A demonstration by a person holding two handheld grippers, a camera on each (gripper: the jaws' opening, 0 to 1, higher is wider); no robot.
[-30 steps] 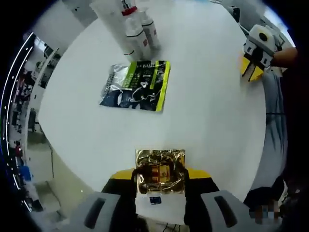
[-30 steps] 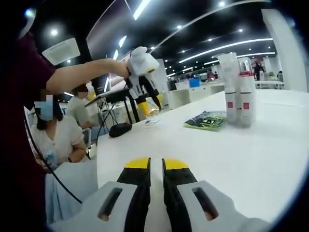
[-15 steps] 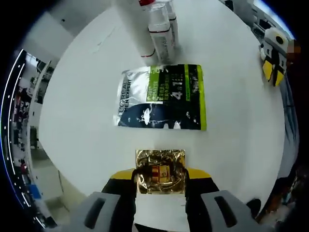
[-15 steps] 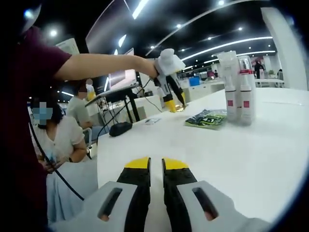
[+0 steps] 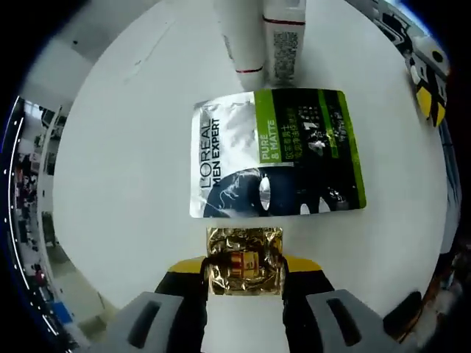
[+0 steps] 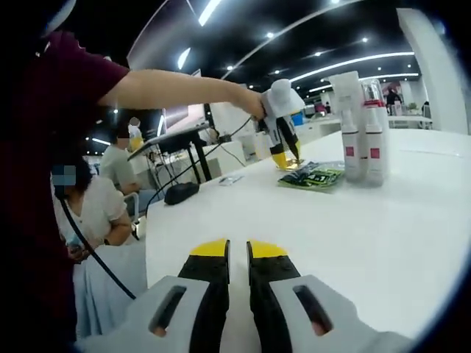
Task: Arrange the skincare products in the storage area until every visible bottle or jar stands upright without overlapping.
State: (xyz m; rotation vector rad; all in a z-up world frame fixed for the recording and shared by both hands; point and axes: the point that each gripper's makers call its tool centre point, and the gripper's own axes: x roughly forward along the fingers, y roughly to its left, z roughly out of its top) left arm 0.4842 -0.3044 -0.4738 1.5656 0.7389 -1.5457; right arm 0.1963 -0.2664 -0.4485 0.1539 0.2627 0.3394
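The left tool (image 5: 244, 268) grips a gold packet (image 5: 244, 261) just short of the flat sachet (image 5: 276, 153) ahead; two bottles (image 5: 261, 33) beyond already stand upright. The right tool (image 6: 237, 254) rests closed, empty, on the table (image 6: 383, 220). Packet's placement remains.

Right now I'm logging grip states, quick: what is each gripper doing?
Left gripper: shut on a gold foil sachet, above the white table.
Right gripper: shut, holding nothing, low over the table.

The white table (image 5: 125, 169) bears two upright white bottles (image 5: 240, 37) (image 5: 284, 37) and one flat green-and-black sachet (image 5: 276, 153), plus one gold sachet (image 5: 244, 261).
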